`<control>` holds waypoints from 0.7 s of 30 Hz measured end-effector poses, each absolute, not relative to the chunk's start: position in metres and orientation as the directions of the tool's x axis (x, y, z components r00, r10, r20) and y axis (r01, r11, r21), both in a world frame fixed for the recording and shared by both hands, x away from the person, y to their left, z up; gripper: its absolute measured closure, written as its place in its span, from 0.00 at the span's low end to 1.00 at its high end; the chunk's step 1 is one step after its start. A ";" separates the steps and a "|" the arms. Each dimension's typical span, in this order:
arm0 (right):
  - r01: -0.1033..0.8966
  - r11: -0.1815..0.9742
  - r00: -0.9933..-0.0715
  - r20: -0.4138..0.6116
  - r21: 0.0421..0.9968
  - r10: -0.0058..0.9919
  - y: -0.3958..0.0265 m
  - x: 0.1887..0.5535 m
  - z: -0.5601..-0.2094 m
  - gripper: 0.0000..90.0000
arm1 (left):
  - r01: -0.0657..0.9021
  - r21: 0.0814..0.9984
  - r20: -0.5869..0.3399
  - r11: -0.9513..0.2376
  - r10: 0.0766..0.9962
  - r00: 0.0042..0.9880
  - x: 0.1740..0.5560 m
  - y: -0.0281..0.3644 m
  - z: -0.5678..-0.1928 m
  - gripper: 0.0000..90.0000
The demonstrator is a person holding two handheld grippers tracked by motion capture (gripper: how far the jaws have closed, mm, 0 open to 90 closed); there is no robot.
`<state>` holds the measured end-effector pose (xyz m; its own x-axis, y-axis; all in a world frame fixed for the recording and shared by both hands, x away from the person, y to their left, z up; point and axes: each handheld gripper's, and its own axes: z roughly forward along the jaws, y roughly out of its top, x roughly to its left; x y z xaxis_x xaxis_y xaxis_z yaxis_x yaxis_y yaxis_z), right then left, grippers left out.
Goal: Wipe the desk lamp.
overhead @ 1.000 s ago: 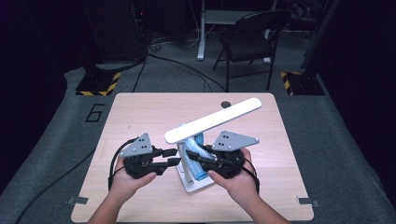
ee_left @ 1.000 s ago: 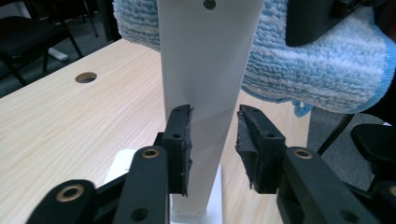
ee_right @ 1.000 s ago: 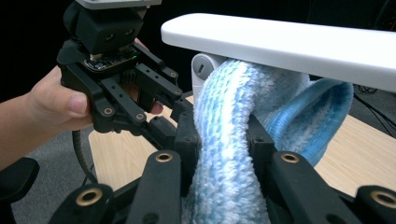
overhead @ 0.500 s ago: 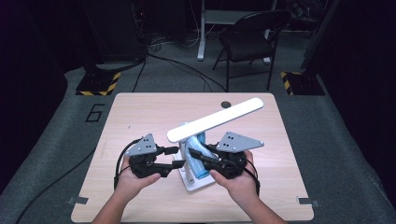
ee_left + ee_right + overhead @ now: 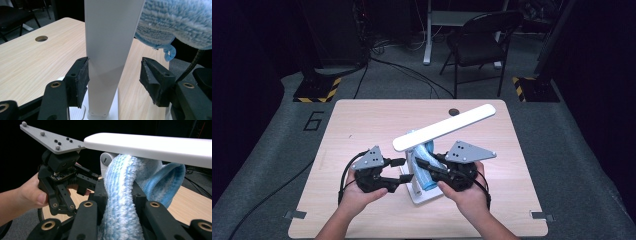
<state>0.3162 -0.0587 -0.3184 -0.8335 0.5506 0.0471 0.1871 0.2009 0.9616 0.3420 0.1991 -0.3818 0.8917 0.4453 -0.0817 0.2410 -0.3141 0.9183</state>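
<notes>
A white desk lamp stands near the table's front, with its long head (image 5: 447, 127) slanting up to the right over its base (image 5: 424, 196). My left gripper (image 5: 406, 170) reaches in from the left. Its jaws have just been opening and now straddle the lamp stem (image 5: 107, 50), one pad (image 5: 81, 75) next to the stem and the other standing apart. My right gripper (image 5: 424, 169) comes from the right, shut on a fluffy blue cloth (image 5: 122, 195) draped against the stem under the head (image 5: 150, 145). The cloth (image 5: 175, 22) hangs just above the left jaws.
The wooden table (image 5: 362, 125) has a round cable hole (image 5: 454, 111) at the back. A black chair (image 5: 482, 40) stands beyond it. Yellow-and-black striped stands (image 5: 317, 92) and cables lie on the grey floor.
The left gripper's jaws have spread apart around the lamp stem. The right gripper and the cloth stay where they were.
</notes>
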 end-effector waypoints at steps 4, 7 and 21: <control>0.185 0.201 -0.837 0.047 0.962 0.545 -0.059 0.316 -0.319 0.81 | 0.242 0.923 -0.079 -0.300 0.465 0.882 0.342 0.200 -0.385 0.44; 0.183 0.200 -0.836 0.045 0.963 0.547 -0.058 0.316 -0.318 0.81 | 0.237 0.923 -0.070 -0.303 0.473 0.878 0.343 0.197 -0.386 0.42; 0.189 0.201 -0.849 0.057 0.961 0.526 -0.060 0.318 -0.317 0.81 | 0.229 0.914 -0.035 -0.335 0.498 0.866 0.354 0.174 -0.396 0.56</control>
